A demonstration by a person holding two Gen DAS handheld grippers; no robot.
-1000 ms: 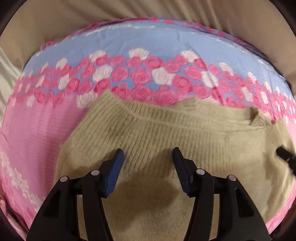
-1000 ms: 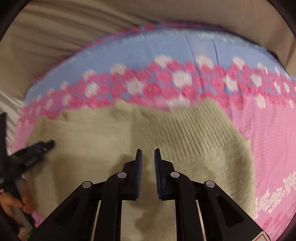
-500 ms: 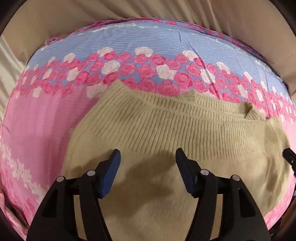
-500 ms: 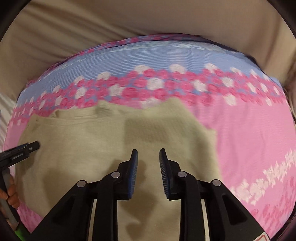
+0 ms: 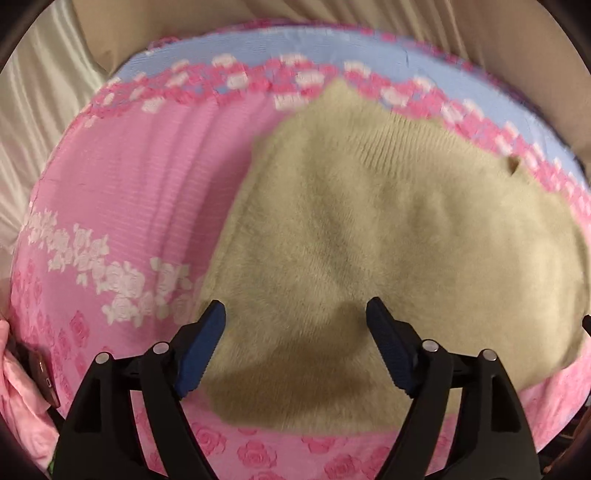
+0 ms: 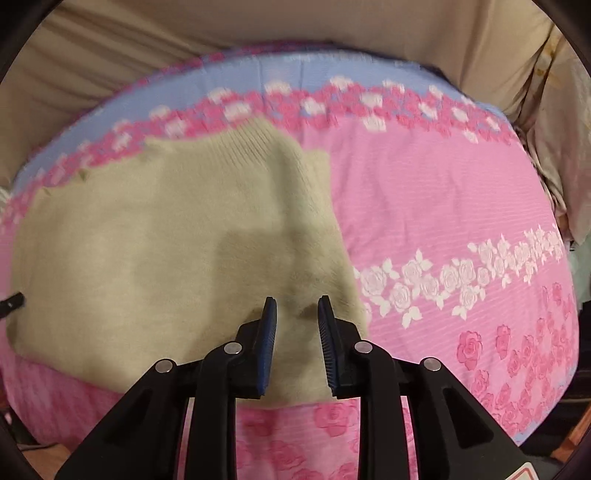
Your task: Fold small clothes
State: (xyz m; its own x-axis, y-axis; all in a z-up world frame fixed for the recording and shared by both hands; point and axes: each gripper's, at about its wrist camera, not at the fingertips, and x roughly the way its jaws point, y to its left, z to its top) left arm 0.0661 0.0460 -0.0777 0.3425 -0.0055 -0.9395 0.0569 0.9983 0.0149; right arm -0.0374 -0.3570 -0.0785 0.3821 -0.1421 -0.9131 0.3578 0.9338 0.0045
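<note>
A folded beige knit sweater (image 5: 388, 240) lies flat on a pink rose-print bedspread (image 5: 140, 192). Its ribbed hem faces the far side. My left gripper (image 5: 295, 317) is open wide and empty, hovering over the sweater's near left part. In the right wrist view the sweater (image 6: 177, 240) fills the left half. My right gripper (image 6: 297, 310) is open with a narrow gap and empty, above the sweater's near right edge. The tip of the left gripper (image 6: 13, 301) shows at the far left edge.
The bedspread (image 6: 443, 206) has a blue band with roses along the far side. Beige curtain fabric (image 6: 258, 26) hangs behind. Pale bedding (image 6: 554, 122) is piled at the right. A dark object (image 5: 42, 373) and pink cloth (image 5: 22, 413) sit at the near left corner.
Both grippers have pulled back toward the near edge and apart, so more bedspread shows. My right gripper's jaws have opened wider. The sweater lies where it was.
</note>
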